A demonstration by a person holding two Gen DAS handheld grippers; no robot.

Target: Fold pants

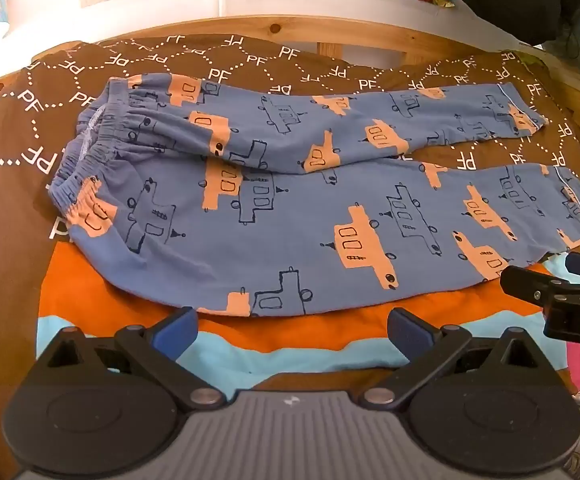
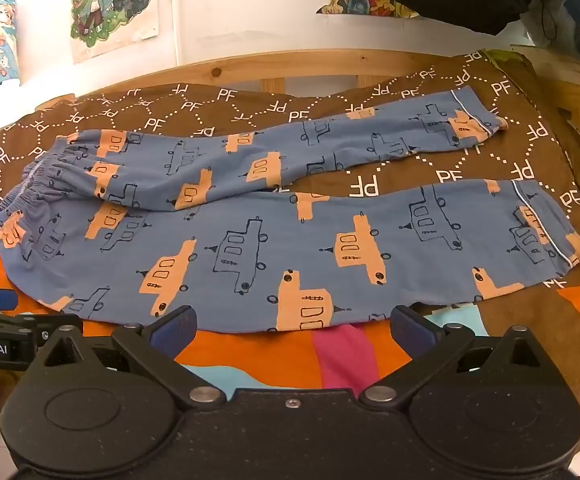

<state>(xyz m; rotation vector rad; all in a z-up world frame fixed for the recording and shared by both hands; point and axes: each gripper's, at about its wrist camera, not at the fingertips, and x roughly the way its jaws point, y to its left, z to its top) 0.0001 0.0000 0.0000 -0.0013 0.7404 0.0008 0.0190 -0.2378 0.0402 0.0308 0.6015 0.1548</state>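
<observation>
Pants (image 1: 290,216) lie spread flat on the bed, waistband to the left, both cuffs to the right. Soft blue woven cloth, printed with peach blocky vehicle shapes and dark outline drawings of the same. Waistband (image 1: 85,168) elastic, gathered into tight ruffles. Each cuff (image 1: 578,204) edged with a thin white piping line. Far leg narrower in view and slightly rumpled near the crotch, angled away from the near leg so a wedge of bedding shows between them; near leg broad and smooth, its lower edge curving toward the cameras.

Under the pants: a brown cover (image 1: 249,60) with dotted white hexagons and "PF" letters, and nearer, a blanket (image 1: 249,332) in wavy orange, light blue and pink bands. Pale wooden bed frame (image 1: 290,26) with a knot runs behind; cartoon posters (image 2: 113,4) on the white wall.

Left tongs (image 1: 292,330) fully spread, blue pads wide apart, nothing between them, hovering just short of the near leg's lower edge. Right tongs (image 2: 292,330) likewise wide open and empty, tips at the hem of the near leg, over the pink band. Each tool's black arm shows at the edge of the other's view.
</observation>
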